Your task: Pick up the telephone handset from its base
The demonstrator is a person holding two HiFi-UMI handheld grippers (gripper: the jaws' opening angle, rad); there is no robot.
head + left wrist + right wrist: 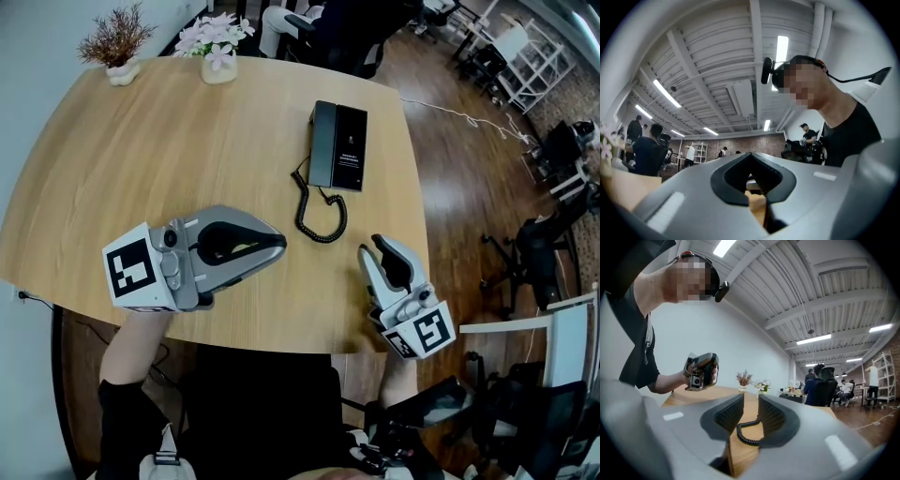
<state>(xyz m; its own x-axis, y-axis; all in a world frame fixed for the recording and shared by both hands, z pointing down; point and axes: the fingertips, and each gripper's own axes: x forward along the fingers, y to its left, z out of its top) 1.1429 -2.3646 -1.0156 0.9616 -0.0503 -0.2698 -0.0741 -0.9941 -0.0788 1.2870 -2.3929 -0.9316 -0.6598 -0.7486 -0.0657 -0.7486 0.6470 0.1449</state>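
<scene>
From the head view we saw the handset (322,145) lying in its base (350,148) on the table (141,169), at about 1 o'clock from the table's middle. Its long axis ran nearly from 12 to 6 o'clock, along the base's 9 o'clock side. The cord (323,220) left the phone's 6 o'clock end and lay in a loose coil just below it. At the table's 11 o'clock edge stood two pots. The white pot (123,73) held dry brown sprigs, and the pale pot (218,67) at its 3 o'clock held white and pink flowers. The left gripper (281,247) hovered at 7 o'clock from the phone, pointing toward 3 o'clock, well apart from the handset. The right gripper (372,247) hovered at 5 o'clock from the phone, pointing toward 12.

In the left gripper view we found its jaws pressed together at the tips with nothing pinched. A sliver of table showed through the hollow behind them. Beyond were a person in a black shirt, the ceiling lights and people far off.

In the right gripper view its jaws stood spread and empty. The cord lay on the table past the gap. The pots stood at 12 o'clock beyond it, and the left gripper was at 10 o'clock. We could not see the handset there.
</scene>
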